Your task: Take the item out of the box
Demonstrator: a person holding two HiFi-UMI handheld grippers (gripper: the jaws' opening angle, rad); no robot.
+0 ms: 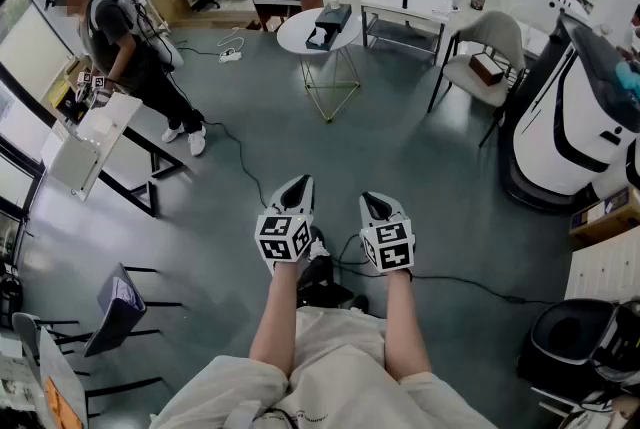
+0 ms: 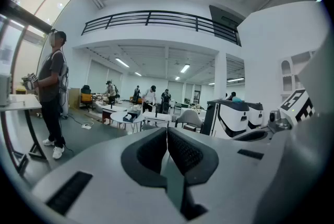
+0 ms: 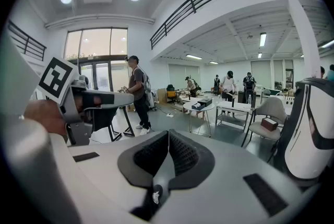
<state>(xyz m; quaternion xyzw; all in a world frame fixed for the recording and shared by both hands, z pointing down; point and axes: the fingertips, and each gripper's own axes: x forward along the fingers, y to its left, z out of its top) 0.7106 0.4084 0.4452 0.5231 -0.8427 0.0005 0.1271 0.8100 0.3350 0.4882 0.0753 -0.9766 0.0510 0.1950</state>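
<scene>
Head view looks steeply down on two bare forearms held out side by side over the grey floor (image 1: 400,147). Each carries a white two-jaw tool with a marker cube, the left gripper (image 1: 297,185) and the right gripper (image 1: 374,204), which are near each other but not touching. In the left gripper view, the left gripper (image 2: 167,131) has its black ribbed pads pressed together with nothing between them. In the right gripper view, the right gripper (image 3: 168,134) is closed and empty in the same way.

No box is within reach, so the step in hand looks like the approach. To do it well, I would walk up until the box sits right under the head view. The jaws should spread before they go down. One gripper can then steady a wall of the box while the other closes on the item and lifts it straight up.

Several containers stand well apart from the grippers, and I cannot tell which is the task's box:
- a dark, low, open-topped box (image 1: 328,24) on the round white table (image 1: 292,32)
- a small brown box (image 1: 487,67) on the seat of a grey chair (image 1: 497,35)
- a tan cardboard carton (image 1: 606,213) at the right edge
- a round black bin (image 1: 566,337) at the lower right

Their contents are too small or too dark to make out, and the item itself is not visible.
</scene>
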